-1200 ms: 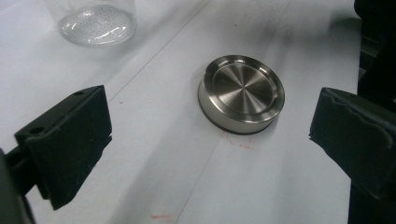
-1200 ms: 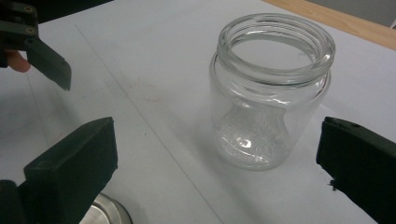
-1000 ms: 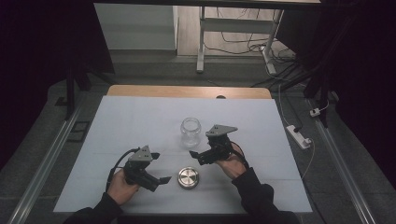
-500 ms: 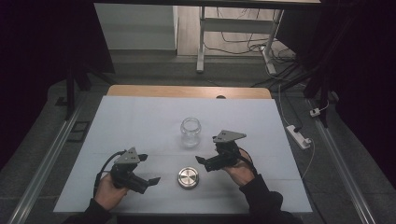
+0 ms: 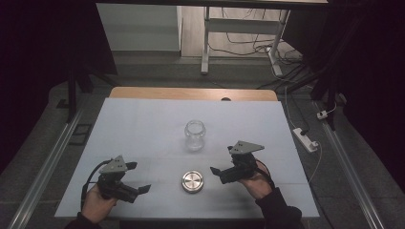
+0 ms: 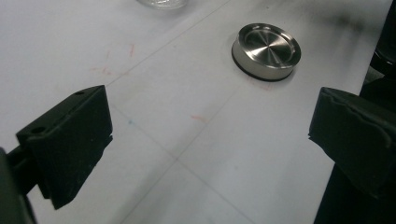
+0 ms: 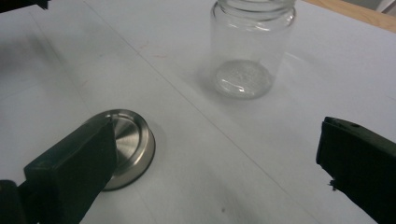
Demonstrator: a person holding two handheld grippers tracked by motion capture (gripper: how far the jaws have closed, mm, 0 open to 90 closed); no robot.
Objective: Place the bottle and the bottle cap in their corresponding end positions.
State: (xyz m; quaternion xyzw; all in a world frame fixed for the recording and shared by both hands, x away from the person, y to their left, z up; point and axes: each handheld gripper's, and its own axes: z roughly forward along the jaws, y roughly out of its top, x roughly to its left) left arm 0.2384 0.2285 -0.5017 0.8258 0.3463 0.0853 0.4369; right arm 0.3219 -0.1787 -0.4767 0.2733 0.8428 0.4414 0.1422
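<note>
Dark surroundings frame a white table (image 5: 143,124) with a strip of bare wood along its far edge, and beyond it a metal stand and loose cables lie on the floor. On the table, near its middle, stands a clear glass jar (image 5: 195,134), upright and without a lid; in the right gripper view the jar (image 7: 250,49) looks empty. Nearer the person, well apart from the jar, a round metal lid (image 5: 192,182) lies flat on the surface. The left gripper (image 5: 136,191) sits at the near left of the table, to the left of the lid, its jaws spread wide with nothing between them; in the left gripper view the lid (image 6: 266,51) lies ahead of the jaws, untouched. The right gripper (image 5: 218,174) is just beside the lid on its right, its jaws also wide apart and holding nothing; in its own view one jaw overlaps the edge of the lid (image 7: 128,144), though whether they touch I cannot tell.
</note>
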